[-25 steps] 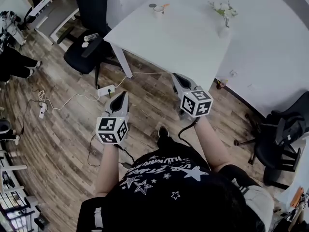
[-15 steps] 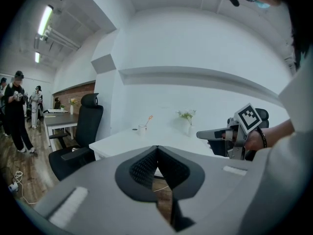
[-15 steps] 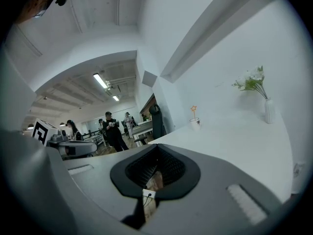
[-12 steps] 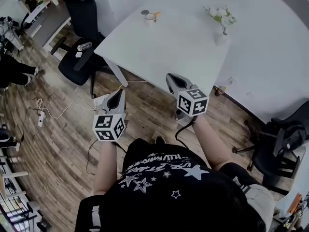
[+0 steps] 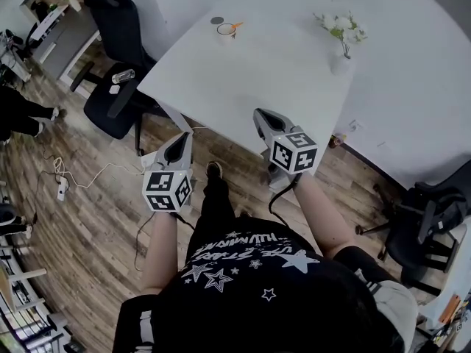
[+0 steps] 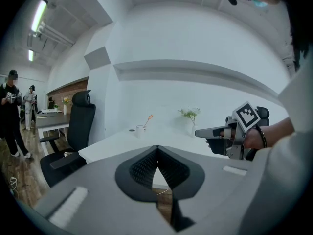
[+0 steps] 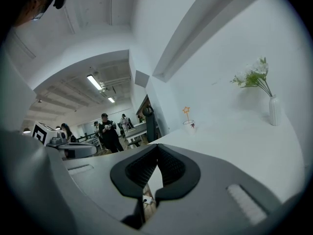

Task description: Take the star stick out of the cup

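Observation:
A white cup stands at the far corner of the white table, with an orange star stick leaning out of it. The left gripper view shows the cup and stick far ahead. In the right gripper view, the star rises above the cup. My left gripper hangs over the floor short of the table's near edge, shut and empty. My right gripper is at the near edge, also shut with nothing in it. Both are far from the cup.
A vase of white flowers stands at the table's far right. A small dark disc lies beside the cup. A black office chair is left of the table, another at the right. Cables and a power strip lie on the wooden floor.
The person has stepped toward the table, one foot now forward. Both grippers have come nearer the table's near edge. Their jaws have stayed shut.

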{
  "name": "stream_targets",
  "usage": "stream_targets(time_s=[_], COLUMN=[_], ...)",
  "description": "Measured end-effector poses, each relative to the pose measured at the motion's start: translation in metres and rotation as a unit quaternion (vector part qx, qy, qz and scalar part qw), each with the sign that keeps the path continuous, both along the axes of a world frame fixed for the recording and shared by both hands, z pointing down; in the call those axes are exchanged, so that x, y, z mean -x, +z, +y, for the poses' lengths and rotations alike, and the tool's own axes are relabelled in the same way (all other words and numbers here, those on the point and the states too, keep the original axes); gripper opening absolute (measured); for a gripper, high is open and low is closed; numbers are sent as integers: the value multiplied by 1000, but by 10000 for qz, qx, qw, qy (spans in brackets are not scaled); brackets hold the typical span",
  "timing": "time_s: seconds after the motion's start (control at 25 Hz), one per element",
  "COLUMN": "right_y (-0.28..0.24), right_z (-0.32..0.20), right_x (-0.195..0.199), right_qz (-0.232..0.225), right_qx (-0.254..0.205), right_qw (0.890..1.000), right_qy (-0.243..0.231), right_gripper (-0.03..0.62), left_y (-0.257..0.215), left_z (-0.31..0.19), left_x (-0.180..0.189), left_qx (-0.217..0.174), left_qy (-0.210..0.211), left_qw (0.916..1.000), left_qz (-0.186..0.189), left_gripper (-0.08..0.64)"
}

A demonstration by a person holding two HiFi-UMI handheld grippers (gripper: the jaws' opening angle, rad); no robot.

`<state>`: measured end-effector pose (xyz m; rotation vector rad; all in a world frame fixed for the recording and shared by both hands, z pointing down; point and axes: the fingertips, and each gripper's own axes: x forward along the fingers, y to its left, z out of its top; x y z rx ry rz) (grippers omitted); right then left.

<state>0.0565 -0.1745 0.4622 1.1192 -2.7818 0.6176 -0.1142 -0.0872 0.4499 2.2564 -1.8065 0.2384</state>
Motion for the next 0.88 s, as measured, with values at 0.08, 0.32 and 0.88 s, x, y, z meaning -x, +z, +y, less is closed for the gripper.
stream_targets(time_s=[0.08,0.32,0.88], right_y=[0,0,-4], right_z=[-19,-84,-222], right_x=[3,22,57], right_qz=[-15,-33,29], right_qx=[-11,-10,78], right_qw=[10000,9996,9971], right_qy=[81,292,757], right_gripper=[17,17,17], left_y=[2,6,4], left_z=[-18,-83,-227], left_x=[5,26,65], left_qx=[-4,9,130], left_qy=[35,183,543], left_qw=[10000,9998,9983], left_qz=[11,46,157], left_gripper=[3,3,3])
